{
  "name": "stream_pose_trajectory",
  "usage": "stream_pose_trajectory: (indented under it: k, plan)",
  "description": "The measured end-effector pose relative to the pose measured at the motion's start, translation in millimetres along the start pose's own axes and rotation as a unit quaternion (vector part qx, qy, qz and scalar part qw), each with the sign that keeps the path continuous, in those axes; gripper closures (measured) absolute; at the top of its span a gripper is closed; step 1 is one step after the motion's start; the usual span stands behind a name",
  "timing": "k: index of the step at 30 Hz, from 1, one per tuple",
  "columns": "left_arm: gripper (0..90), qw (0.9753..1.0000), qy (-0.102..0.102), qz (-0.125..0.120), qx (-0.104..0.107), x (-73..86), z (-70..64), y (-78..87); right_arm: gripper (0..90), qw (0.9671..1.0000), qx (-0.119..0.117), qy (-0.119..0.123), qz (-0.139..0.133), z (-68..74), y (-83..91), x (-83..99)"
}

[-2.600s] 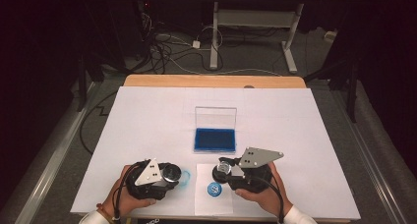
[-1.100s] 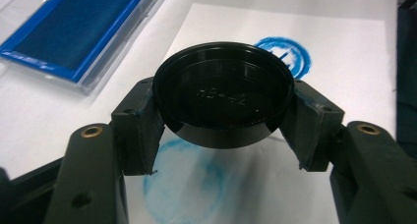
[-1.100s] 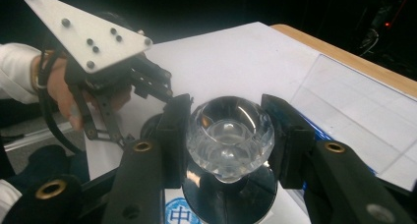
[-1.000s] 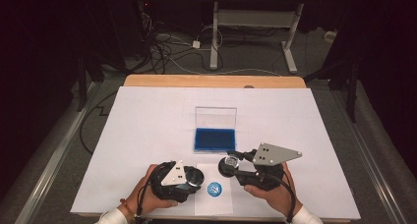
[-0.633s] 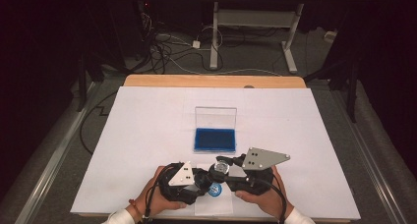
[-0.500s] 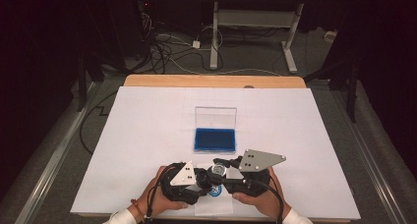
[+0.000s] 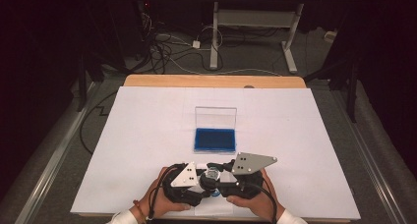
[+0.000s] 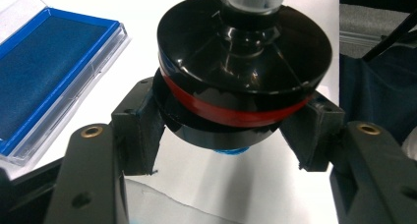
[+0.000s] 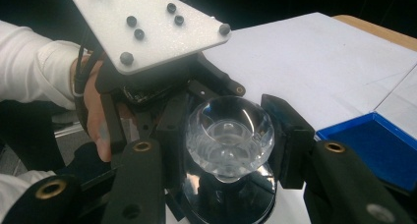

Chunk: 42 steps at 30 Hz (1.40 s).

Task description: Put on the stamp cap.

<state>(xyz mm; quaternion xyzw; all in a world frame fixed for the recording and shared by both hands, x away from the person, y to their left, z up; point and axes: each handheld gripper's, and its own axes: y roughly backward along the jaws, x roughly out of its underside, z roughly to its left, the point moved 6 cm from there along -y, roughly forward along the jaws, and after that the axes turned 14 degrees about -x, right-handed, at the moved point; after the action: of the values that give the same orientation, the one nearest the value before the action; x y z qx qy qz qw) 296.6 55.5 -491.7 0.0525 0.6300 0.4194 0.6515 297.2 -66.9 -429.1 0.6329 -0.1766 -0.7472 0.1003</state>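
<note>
Gleaming at the near edge of the white table (image 7: 147, 135), a round stamp (image 8: 243, 62) has a glossy black disc body, a red band and a clear faceted knob (image 9: 228, 135). The left gripper (image 8: 226, 135) pinches its black base from both sides; the right gripper (image 9: 226, 145) clamps the knob. Beyond them, well apart, lies a blue ink pad (image 7: 214, 139), felt-like, in a clear plastic case with its lid upright.
</note>
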Motion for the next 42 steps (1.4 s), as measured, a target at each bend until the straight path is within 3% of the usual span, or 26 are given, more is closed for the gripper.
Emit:
stream_pose_trajectory:
  k: [16,29,42]
  plan:
    - [36.6,0.9999,0.002,-0.013,-0.004,-1.8,-0.4,2.1,57.3,1.0,0.004,-0.004,-0.001,-2.8,-0.3,2.5]
    - [36.6,0.9978,-0.052,0.021,-0.034,-0.1,-4.3,2.7,57.3,0.9998,-0.004,-0.013,0.013,-1.9,-6.0,10.9]
    - [36.4,0.9996,-0.026,0.007,-0.007,1.8,-2.7,0.2,57.3,0.9998,-0.002,-0.019,0.01,-4.0,-5.5,11.2]
